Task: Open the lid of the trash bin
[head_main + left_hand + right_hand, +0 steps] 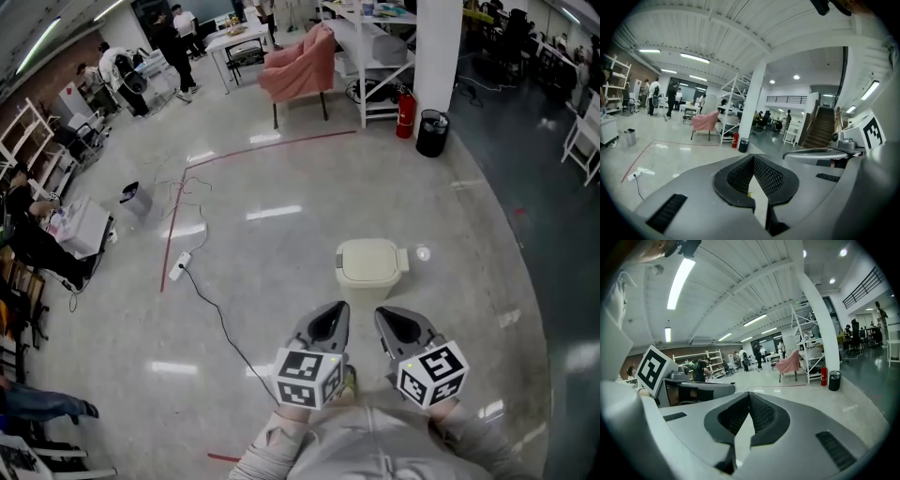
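Head view shows a cream trash bin [367, 276], lid [367, 253] closed.

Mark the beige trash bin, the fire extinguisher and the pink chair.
trash bin [367, 260]: head view, middle of its lid.
fire extinguisher [405, 112]: head view, red cylinder body.
pink chair [302, 66]: head view, middle of its pink back.

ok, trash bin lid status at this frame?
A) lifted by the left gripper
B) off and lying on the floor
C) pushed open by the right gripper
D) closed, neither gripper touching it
D: in the head view the lid sits flat on the beige trash bin, with the left gripper and right gripper held short of it, not touching.
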### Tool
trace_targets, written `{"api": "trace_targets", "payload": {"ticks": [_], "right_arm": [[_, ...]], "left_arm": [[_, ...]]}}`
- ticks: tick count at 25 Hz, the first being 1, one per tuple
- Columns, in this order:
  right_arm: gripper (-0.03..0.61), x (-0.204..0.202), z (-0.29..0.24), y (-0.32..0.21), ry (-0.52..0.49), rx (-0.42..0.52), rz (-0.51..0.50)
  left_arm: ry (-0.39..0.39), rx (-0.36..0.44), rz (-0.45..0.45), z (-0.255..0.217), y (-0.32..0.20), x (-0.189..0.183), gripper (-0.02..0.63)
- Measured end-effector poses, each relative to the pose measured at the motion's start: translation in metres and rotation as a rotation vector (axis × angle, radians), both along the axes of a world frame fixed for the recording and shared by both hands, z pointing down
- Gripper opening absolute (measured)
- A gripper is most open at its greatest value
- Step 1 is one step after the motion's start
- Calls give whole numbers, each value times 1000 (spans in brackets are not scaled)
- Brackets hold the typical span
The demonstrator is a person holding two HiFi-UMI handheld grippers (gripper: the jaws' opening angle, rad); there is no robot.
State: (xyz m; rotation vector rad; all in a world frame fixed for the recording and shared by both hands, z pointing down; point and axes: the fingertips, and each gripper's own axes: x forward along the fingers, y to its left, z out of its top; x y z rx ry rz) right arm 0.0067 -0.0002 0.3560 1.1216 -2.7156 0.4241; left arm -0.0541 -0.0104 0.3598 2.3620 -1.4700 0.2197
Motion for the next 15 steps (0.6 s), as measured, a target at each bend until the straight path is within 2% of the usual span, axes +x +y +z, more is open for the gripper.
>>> {"api": "trace_targets", "payload": {"ticks": [15], "right_arm": [[5,-53,26,-70,43,-34,18]], "left_arm": [[15,-51,41,31,-78,-46,3]]}}
